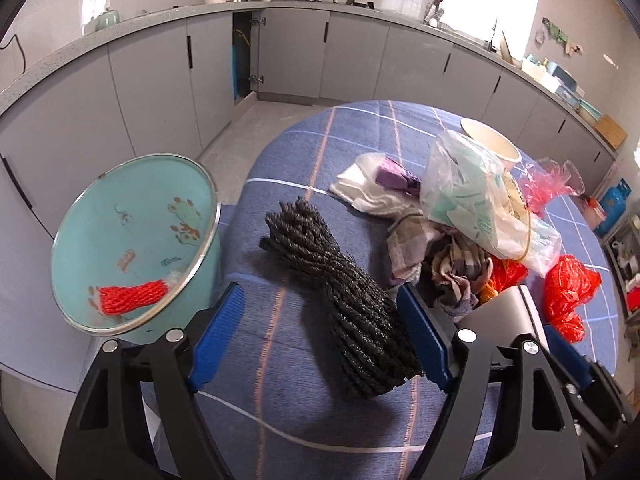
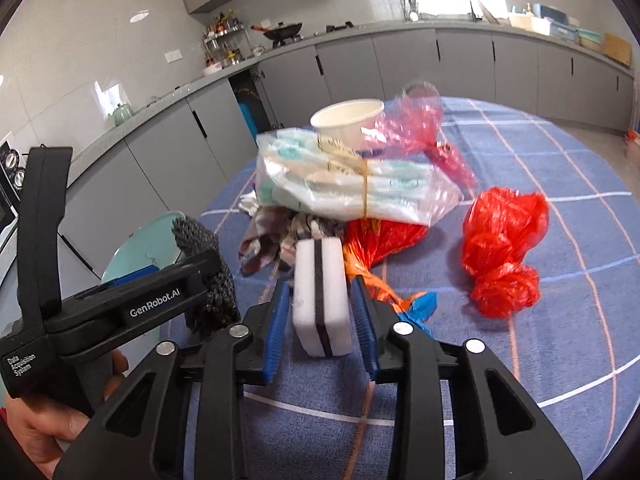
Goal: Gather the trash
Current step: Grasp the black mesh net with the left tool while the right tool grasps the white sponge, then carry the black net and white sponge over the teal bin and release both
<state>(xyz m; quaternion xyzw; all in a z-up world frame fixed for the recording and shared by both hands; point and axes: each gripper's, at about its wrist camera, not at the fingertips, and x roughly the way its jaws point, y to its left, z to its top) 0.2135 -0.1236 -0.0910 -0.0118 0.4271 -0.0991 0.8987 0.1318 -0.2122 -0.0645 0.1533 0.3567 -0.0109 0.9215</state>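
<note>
Your right tool (image 2: 322,312) has a white sponge block with a dark middle stripe (image 2: 322,296) standing upright between its blue pads (image 2: 276,320). The pads sit close on both sides of it, but you cannot tell from the wrist view whether they are actually pressing it.

Your left tool (image 1: 320,332) is spread wide, unclenched, with a bundle of black cord (image 1: 340,284) lying on the bench (image 1: 280,400) between the pads; the right pad is just beside the bundle and the left pad stands well clear of it.

Behind the sponge lies the heap of trash: a checked cloth (image 2: 272,236), a clear plastic bag of pale green and white packets tied with a yellow band (image 2: 352,184), a white paper cup (image 2: 352,120) tipped on its side on top, and thin pink plastic film (image 2: 416,128) beside the cup. An orange-red bag (image 2: 384,240) sticks out from under the clear bag, and a crumpled red plastic bag (image 2: 500,248) lies apart to the right on the blue checked cloth that covers the bench.

Off the bench's left edge is a teal bin with a metal rim (image 1: 140,240), tilted toward your left camera. A bundle of red cord (image 1: 132,296) lies inside it.
</note>
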